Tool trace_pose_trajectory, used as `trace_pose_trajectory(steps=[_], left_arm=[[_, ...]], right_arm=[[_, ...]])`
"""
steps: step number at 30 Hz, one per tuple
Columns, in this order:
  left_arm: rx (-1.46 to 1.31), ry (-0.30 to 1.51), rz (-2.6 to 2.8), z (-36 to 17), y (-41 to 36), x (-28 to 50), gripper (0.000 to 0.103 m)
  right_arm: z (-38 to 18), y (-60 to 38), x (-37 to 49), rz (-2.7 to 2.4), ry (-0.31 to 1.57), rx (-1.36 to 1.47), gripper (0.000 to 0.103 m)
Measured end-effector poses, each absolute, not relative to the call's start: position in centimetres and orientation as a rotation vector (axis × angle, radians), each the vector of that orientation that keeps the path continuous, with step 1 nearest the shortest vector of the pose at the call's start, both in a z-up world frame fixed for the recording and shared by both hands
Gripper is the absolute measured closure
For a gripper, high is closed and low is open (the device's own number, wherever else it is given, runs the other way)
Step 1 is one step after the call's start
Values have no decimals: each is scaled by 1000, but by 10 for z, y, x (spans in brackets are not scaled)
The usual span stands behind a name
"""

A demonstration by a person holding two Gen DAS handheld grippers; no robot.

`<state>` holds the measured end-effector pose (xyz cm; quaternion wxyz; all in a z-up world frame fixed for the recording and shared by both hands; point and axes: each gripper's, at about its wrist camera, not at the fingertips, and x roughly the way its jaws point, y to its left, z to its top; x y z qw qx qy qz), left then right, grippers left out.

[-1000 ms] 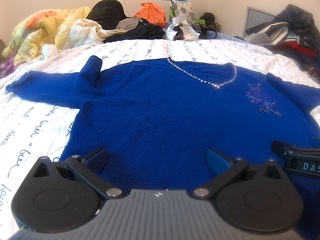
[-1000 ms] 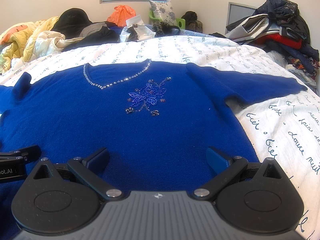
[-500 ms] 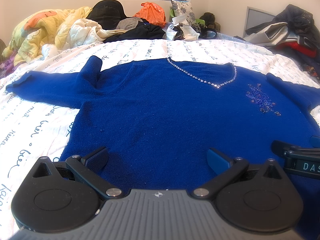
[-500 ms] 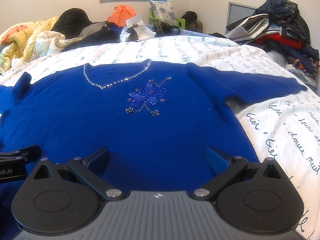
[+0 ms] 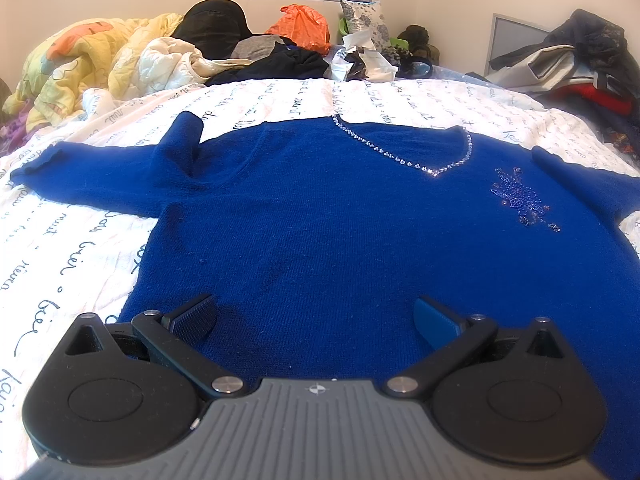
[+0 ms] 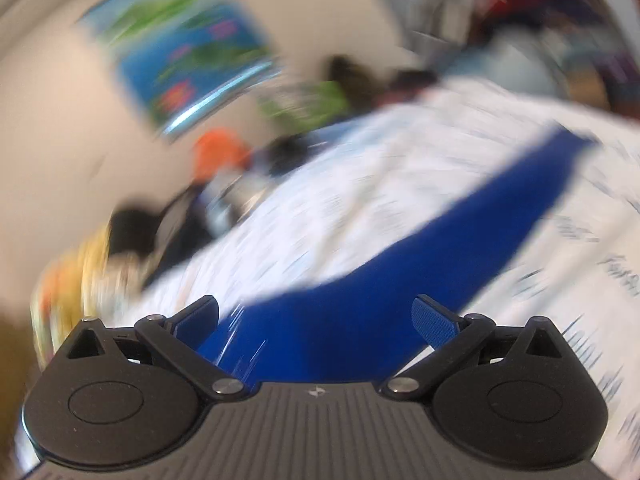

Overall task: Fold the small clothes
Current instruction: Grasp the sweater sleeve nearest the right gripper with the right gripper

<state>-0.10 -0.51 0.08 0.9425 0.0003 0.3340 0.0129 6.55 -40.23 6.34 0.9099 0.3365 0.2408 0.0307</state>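
A royal-blue knit sweater (image 5: 340,216) lies flat and face up on the bed, with a rhinestone V-neckline (image 5: 432,168) and a beaded flower (image 5: 520,200) on the chest. Its left sleeve (image 5: 92,172) stretches out toward the left. My left gripper (image 5: 314,316) hovers open over the sweater's hem, nothing between its fingers. The right wrist view is heavily motion-blurred and tilted; my right gripper (image 6: 316,316) is open above the right sleeve (image 6: 460,232), which runs away to the upper right.
The white bedsheet (image 5: 72,264) with handwritten script covers the bed. A yellow quilt (image 5: 80,64), dark clothes and an orange bag (image 5: 304,28) are piled at the far edge. More clothes (image 5: 580,68) are heaped at the right.
The right gripper has swung quickly rightward and tilted, now facing the right sleeve instead of the chest; it has left the left wrist view. The left gripper and sweater have not moved.
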Motion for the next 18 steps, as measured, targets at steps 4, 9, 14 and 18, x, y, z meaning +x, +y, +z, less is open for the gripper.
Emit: trace_pose_trajectory(steps=[4,9,14,18], left_arm=[[0,681,27,1,-5,-1,0],[0,681,26,1,-6,-1,0],[0,681,25,0,-8,0,0],[-2,681,23,0,-9,0,0]], right_arm=[[35,-511,113,-187,560,901,10],[16,-544,145,-300,596,856,43],[15,-540,171,-303,596,784,88],[10,-551,164,-340,580,809,99]])
